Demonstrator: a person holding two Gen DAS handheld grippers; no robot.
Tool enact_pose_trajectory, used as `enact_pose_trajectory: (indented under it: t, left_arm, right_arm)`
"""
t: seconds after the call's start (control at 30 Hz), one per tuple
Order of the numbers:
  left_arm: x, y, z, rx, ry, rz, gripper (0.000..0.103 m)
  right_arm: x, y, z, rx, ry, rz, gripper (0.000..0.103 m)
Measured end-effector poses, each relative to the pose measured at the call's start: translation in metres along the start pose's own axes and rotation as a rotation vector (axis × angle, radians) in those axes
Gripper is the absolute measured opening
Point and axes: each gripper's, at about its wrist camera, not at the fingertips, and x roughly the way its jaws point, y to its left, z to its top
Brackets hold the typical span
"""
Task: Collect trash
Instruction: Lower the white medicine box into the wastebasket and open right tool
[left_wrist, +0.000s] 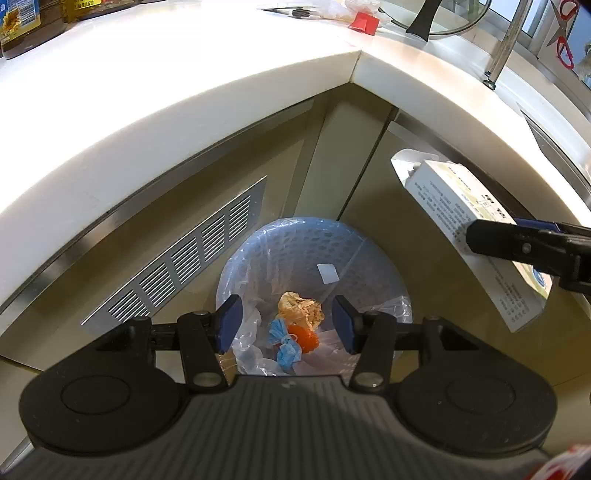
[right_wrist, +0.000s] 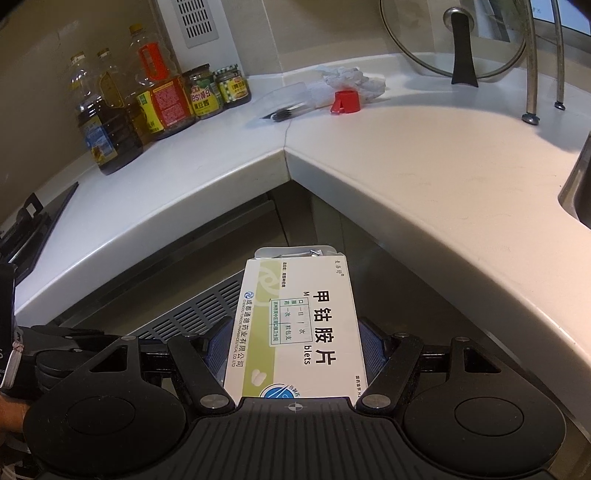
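Note:
My left gripper (left_wrist: 286, 325) hangs open above a blue perforated bin (left_wrist: 295, 236) lined with a clear bag, with nothing between its pads. In the bin lie a crumpled tan wrapper (left_wrist: 301, 308), blue mask scraps (left_wrist: 284, 343) and an orange scrap (left_wrist: 304, 338). My right gripper (right_wrist: 293, 347) is shut on a white and green medicine box (right_wrist: 295, 325) with its far flap open. In the left wrist view the same box (left_wrist: 443, 199) hangs to the right of the bin, below the counter edge. A red piece (right_wrist: 346, 101), crumpled white tissue (right_wrist: 351, 79) and a clear plastic packet (right_wrist: 288, 101) lie in the counter corner.
The white L-shaped counter (right_wrist: 369, 166) wraps around the bin. Oil bottles (right_wrist: 110, 122) and jars (right_wrist: 201, 92) stand at its back left, a glass lid (right_wrist: 458, 40) and rack legs (right_wrist: 530, 92) at the back right. A vent grille (left_wrist: 177, 254) is in the cabinet, a stove (right_wrist: 29, 225) on the left, a sink edge (right_wrist: 576, 184) on the right.

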Motion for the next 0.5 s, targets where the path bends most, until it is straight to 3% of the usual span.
enact_pose_trajectory:
  t: [0.5]
  left_arm:
    - [-0.003,0.009,0.000,-0.019,-0.008,0.002,0.049]
  right_arm:
    - [0.021,0.009,0.005,-0.006,0.005,0.011,0.070]
